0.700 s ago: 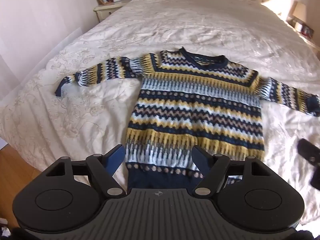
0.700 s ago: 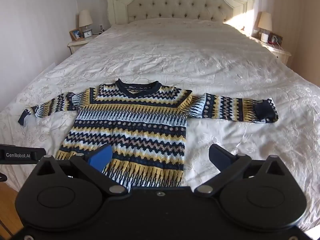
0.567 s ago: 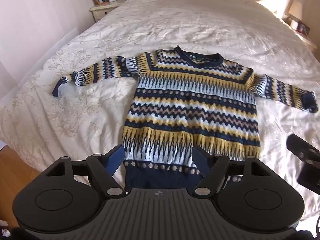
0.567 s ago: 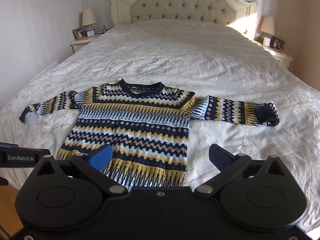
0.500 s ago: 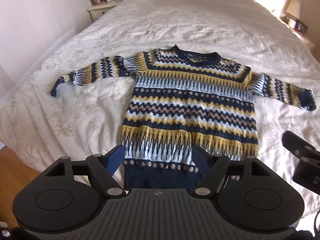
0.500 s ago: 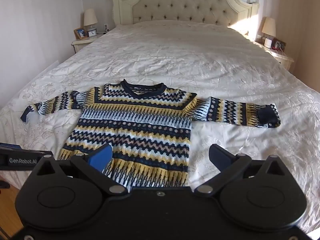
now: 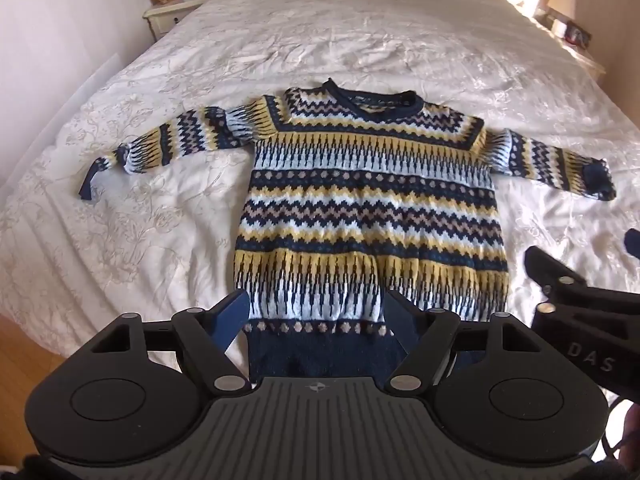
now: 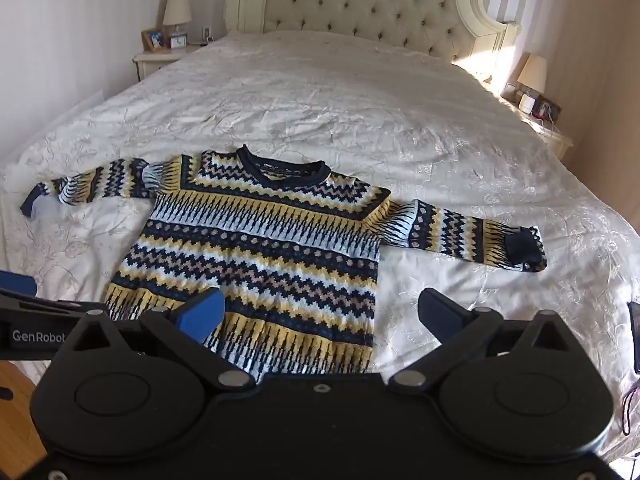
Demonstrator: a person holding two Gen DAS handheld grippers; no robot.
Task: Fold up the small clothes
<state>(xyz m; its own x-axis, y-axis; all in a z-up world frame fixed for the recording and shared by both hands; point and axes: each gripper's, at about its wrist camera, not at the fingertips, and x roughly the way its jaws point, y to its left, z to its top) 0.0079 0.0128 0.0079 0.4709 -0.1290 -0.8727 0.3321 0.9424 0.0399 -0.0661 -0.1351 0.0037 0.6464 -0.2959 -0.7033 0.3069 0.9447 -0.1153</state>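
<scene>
A small knitted sweater [image 7: 372, 208] with navy, yellow, white and tan zigzag bands lies flat, face up, on the white bedspread [image 7: 320, 32], both sleeves spread out sideways. It also shows in the right wrist view [image 8: 264, 248]. My left gripper [image 7: 316, 312] is open and empty, hovering above the navy hem [image 7: 320, 348]. My right gripper [image 8: 320, 312] is open and empty, above the sweater's lower right corner. The right gripper's body shows at the right edge of the left wrist view [image 7: 580, 312].
The bed's tufted headboard [image 8: 360, 4] stands at the far end. Nightstands with lamps flank it on the left [image 8: 160, 60] and right [image 8: 540, 116]. Wooden floor [image 7: 24, 360] shows past the bed's near left edge.
Both grippers have drifted slightly; the right gripper has come further into the left wrist view. The sweater lies as before and both jaws stay open.
</scene>
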